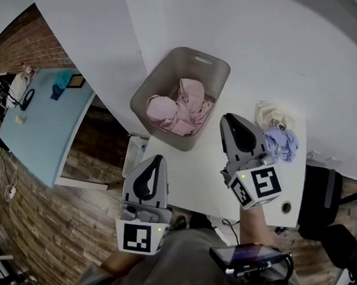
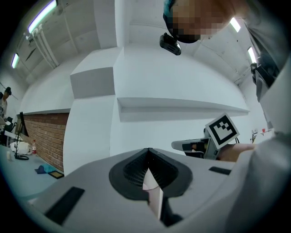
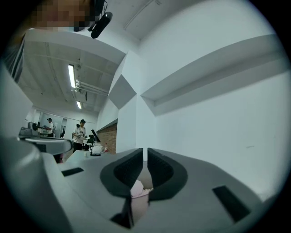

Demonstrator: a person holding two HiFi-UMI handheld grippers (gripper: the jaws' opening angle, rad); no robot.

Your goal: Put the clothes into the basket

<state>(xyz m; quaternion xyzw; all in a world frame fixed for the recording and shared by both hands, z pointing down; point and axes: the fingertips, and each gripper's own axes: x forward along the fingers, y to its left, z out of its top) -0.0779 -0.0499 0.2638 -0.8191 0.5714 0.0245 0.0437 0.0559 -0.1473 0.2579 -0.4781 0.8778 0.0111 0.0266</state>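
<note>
Desk: white desk (image 1: 192, 173) set against a white wall.
Basket: grey plastic basket (image 1: 222, 72) by the desk's far left corner, already holding crumpled pink clothes (image 1: 177, 109).
Clothes left out: small heap of cream and lavender cloth (image 1: 277, 134) on the right of the desk, apart from the basket. Its long axis runs roughly from 11 to 5 o'clock.
Right gripper (image 1: 228, 119): jaws pressed together on nothing and tilted up towards the wall. The heap lies at about 3 o'clock of them, just beside the gripper's body. The basket lies at 10 o'clock.
Left gripper (image 1: 158, 159): jaws also pressed together and empty, over the desk's near edge. The heap lies at 2 o'clock, beyond the right gripper.
Nearer hand: the right one, clearly.
Coming move: probably the right jaws must spread, tip down and swing towards 3 o'clock onto the heap, then carry it across to 10 o'clock.
</note>
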